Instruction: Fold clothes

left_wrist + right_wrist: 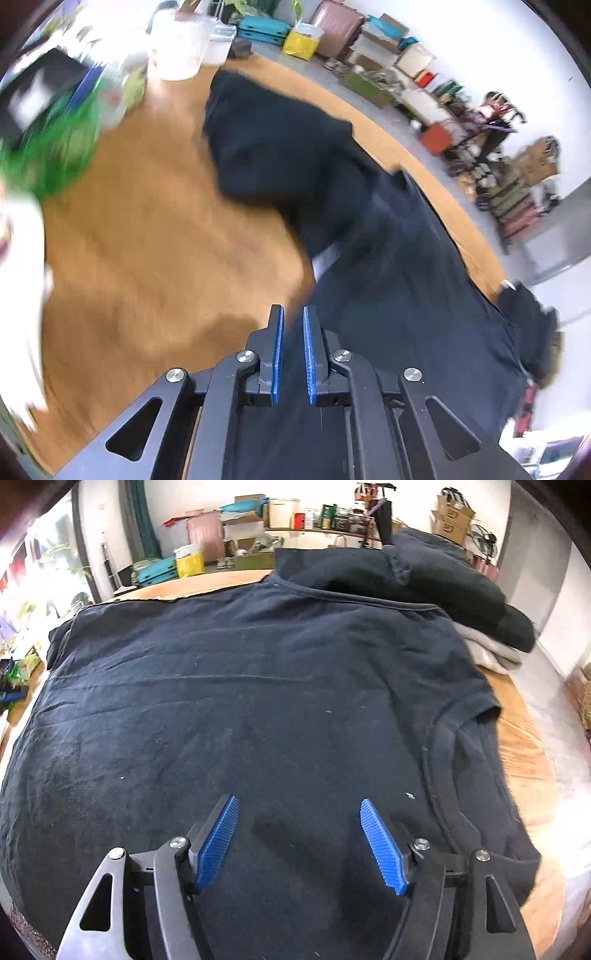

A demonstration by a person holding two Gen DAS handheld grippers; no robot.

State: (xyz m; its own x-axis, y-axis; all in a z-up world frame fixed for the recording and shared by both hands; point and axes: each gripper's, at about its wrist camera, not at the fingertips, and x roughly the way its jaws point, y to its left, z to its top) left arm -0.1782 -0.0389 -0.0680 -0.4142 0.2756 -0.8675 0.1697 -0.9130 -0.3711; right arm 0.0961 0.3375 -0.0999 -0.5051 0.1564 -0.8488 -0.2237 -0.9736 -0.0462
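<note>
Blue ribbed pads line both of my grippers. My right gripper (299,801) has its jaws spread wide with nothing between them, and it hangs over the near part of the dark navy T-shirt (258,686), which lies spread flat across the wooden table (524,746). On my right in that view one short sleeve (476,746) lies bunched and creased beside the shirt body, with bare table just past it. At the far edge of the shirt I see the collar (354,598), and behind it a heap of dark clothes (443,579) resting on a pale grey garment (491,650). My left gripper (293,314) shows only a narrow gap between its pads, and I see no cloth caught in that gap; it sits above the line where the shirt's edge meets the bare wood. The left view is blurred. Farther along the table in that view lies a second dark garment (280,147), crumpled, touching or overlapping the shirt; I cannot tell which. Beyond it stands a translucent plastic tub (181,48), and a pink suitcase (340,26) stands against the far wall.
</note>
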